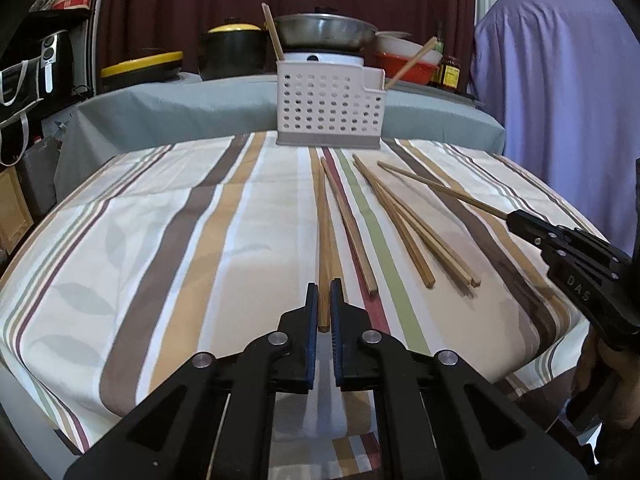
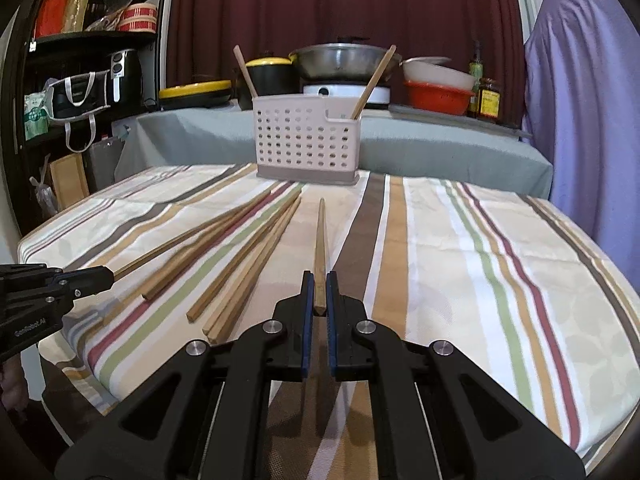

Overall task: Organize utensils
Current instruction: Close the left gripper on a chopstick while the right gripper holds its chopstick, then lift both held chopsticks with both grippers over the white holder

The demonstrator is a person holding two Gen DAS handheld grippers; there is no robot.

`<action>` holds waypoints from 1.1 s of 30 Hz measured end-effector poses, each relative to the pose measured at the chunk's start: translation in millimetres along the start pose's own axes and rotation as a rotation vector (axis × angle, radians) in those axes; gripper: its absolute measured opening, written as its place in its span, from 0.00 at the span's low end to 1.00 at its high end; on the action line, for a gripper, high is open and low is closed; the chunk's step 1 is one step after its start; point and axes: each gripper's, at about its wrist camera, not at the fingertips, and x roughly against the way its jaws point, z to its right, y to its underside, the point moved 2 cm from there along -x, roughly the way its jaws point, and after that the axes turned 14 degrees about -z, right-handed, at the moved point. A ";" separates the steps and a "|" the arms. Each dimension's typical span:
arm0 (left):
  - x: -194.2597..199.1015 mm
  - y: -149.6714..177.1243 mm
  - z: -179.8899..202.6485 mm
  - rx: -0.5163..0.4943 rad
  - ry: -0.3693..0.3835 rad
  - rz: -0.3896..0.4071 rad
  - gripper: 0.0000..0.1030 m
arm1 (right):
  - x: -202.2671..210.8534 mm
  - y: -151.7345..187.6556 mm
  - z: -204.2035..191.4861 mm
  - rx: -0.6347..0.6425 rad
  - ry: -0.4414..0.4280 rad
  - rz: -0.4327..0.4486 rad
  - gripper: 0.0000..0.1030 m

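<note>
Left gripper (image 1: 324, 300): nearest in its own view, jaws clamped on the near end of one wooden chopstick (image 1: 323, 240), which runs straight away across the cloth toward the caddy; seen from the right wrist, it enters at the left edge (image 2: 108, 276) with the stick leading out of its tip.
Right gripper (image 2: 319, 292): pressed together on the butt of another chopstick (image 2: 321, 248), tip pointing at the caddy; in the left view it reaches in from the right edge (image 1: 510, 218).
Loose chopsticks (image 1: 404, 224): several lie on the cloth between the two held sticks, fanned out, thin ends toward the caddy; one (image 1: 348, 224) lies just beside the left gripper's stick.
Tablecloth (image 1: 160, 240): striped in brown, tan, green and dark red, covering the table.
Utensil caddy (image 1: 330, 106): white, perforated, upright at the cloth's far edge; one chopstick (image 1: 273, 34) leans out of its left side, another (image 1: 412, 62) out of the lower right compartment.
Background: grey-covered counter (image 1: 200, 100) with a steel wok (image 1: 324, 32), a black pot with a yellow lid (image 1: 232, 50) and a red bowl (image 1: 406, 68); dark red curtain behind.
</note>
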 end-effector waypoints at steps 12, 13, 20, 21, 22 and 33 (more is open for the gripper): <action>33.2 -20.8 -1.6 -0.030 -0.038 0.151 0.06 | 36.1 -23.9 1.9 0.007 0.025 0.103 0.06; 35.7 -22.7 -1.3 -0.031 -0.039 0.159 0.06 | 38.7 -25.7 2.1 0.007 0.025 0.110 0.06; 65.3 -43.0 -8.0 -0.018 -0.034 0.252 0.06 | 65.4 -45.0 0.7 0.015 0.032 0.184 0.06; 68.2 -45.0 -8.3 -0.017 -0.034 0.260 0.06 | 69.6 -48.2 0.7 0.016 0.031 0.196 0.06; 71.9 -48.0 -9.0 -0.015 -0.034 0.270 0.06 | 72.4 -50.2 0.8 0.017 0.031 0.204 0.06; 98.4 -76.8 -19.3 0.005 -0.042 0.350 0.06 | 91.9 -76.2 0.1 0.029 0.023 0.271 0.06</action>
